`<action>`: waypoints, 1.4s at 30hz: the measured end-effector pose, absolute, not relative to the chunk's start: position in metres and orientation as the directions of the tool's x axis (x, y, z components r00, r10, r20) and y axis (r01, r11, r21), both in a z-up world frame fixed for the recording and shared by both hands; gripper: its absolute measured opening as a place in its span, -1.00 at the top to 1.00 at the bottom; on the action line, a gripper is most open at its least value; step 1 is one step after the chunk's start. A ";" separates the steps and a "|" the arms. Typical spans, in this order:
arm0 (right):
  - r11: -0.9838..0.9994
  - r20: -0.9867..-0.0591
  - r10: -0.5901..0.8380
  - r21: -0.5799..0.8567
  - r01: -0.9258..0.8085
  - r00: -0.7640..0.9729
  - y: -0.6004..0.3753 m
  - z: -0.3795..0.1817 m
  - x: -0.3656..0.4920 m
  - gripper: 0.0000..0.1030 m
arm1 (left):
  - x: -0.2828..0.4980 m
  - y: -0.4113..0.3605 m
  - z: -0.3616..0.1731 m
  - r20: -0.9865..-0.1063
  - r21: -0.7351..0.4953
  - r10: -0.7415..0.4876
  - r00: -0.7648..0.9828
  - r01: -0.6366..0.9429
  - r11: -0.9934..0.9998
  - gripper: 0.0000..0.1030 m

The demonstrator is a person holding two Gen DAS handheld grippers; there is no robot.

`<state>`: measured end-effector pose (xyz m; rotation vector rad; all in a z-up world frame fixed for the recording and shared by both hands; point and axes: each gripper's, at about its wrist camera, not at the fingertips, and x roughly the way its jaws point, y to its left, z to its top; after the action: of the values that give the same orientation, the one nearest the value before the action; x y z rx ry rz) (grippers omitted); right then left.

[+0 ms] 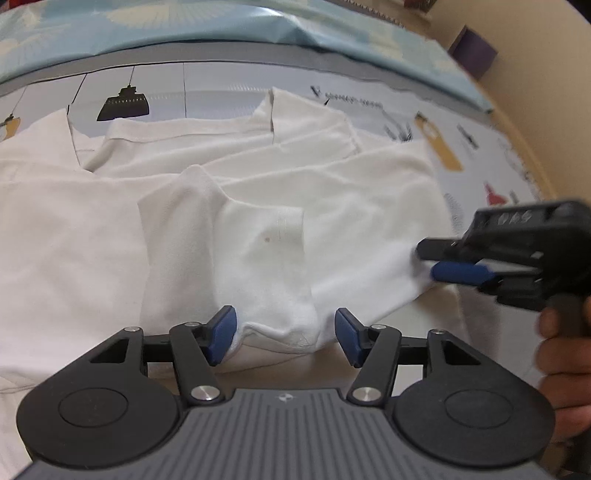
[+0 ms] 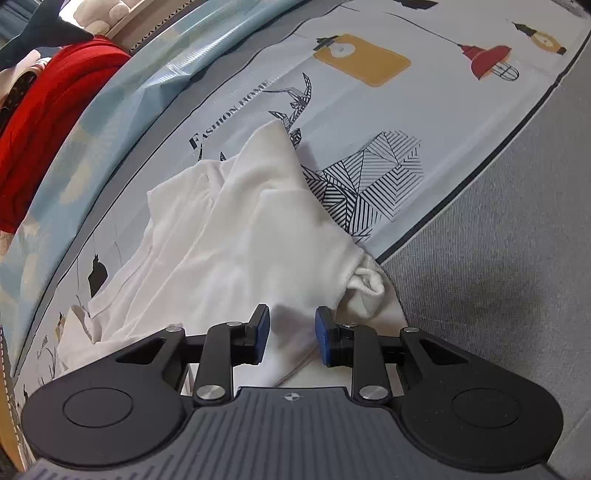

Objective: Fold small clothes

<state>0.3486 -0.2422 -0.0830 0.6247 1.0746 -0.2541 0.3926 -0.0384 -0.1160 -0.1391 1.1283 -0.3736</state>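
A small white T-shirt [image 1: 258, 206] lies crumpled on a printed mat [image 1: 221, 81]. My left gripper [image 1: 286, 334] is open, its blue pads either side of a bunched fold at the shirt's near edge. My right gripper [image 1: 436, 264] comes in from the right, its blue pad at the shirt's right edge. In the right wrist view the right gripper [image 2: 291, 334] is open, with a fold of the shirt [image 2: 240, 229] lying between its pads. A rolled hem [image 2: 365, 282] sticks out on the right.
The mat [image 2: 369, 122] has lamp and deer drawings. A light blue cloth [image 1: 258, 29] lies behind it. Red fabric [image 2: 40, 122] is piled at the far left. Grey fabric surface [image 2: 498, 240] lies to the right of the mat.
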 end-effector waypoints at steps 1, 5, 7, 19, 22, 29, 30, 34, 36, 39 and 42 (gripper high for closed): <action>0.799 -0.879 0.104 0.353 0.486 0.466 -0.242 -0.084 0.349 0.44 | 0.392 -0.042 -0.117 -0.858 -0.272 -0.345 0.381 0.232 0.934 -0.23; 0.804 -0.882 0.113 0.352 0.480 0.458 -0.240 -0.083 0.350 0.37 | 0.390 -0.044 -0.115 -0.869 -0.175 -0.272 0.414 0.257 0.950 0.58; 0.808 -0.883 0.117 0.350 0.474 0.454 -0.239 -0.083 0.351 0.35 | 0.393 -0.028 -0.109 -0.858 -0.192 -0.266 0.439 0.206 0.960 0.68; 0.807 -0.884 0.094 0.337 0.485 0.458 -0.236 -0.083 0.351 0.34 | 0.368 0.168 -0.074 -0.843 -0.432 -0.057 0.535 -0.609 0.665 0.63; 0.803 -0.887 0.082 0.330 0.497 0.455 -0.235 -0.084 0.351 0.33 | 0.372 0.178 -0.084 -0.836 -0.492 -0.132 0.533 -0.621 0.611 0.29; 0.801 -0.890 0.073 0.322 0.506 0.450 -0.232 -0.086 0.351 0.29 | 0.394 0.176 -0.098 -0.866 -0.419 -0.132 0.483 -0.554 0.720 0.20; 0.801 -0.890 0.072 0.320 0.506 0.449 -0.232 -0.086 0.351 0.29 | 0.397 0.173 -0.103 -0.874 -0.401 -0.133 0.468 -0.537 0.742 0.20; 0.807 -0.885 0.080 0.328 0.491 0.459 -0.228 -0.079 0.350 0.28 | 0.398 0.158 -0.122 -0.908 -0.320 -0.112 0.403 -0.496 0.808 0.21; 0.815 -0.872 0.100 0.348 0.463 0.480 -0.224 -0.073 0.349 0.28 | 0.399 0.150 -0.125 -0.909 -0.300 -0.101 0.404 -0.468 0.831 0.25; 0.820 -0.852 0.113 0.370 0.437 0.510 -0.220 -0.066 0.348 0.28 | 0.398 0.140 -0.118 -0.903 -0.266 -0.077 0.423 -0.409 0.873 0.94; 0.819 -0.844 0.093 0.366 0.442 0.528 -0.224 -0.063 0.349 0.28 | 0.391 0.131 -0.086 -0.842 -0.186 0.043 0.538 -0.364 0.912 0.94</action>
<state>0.3489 -0.2240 -0.0633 0.5989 1.0075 -0.2242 0.3913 0.1310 -0.0863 -0.3623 0.9782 0.2486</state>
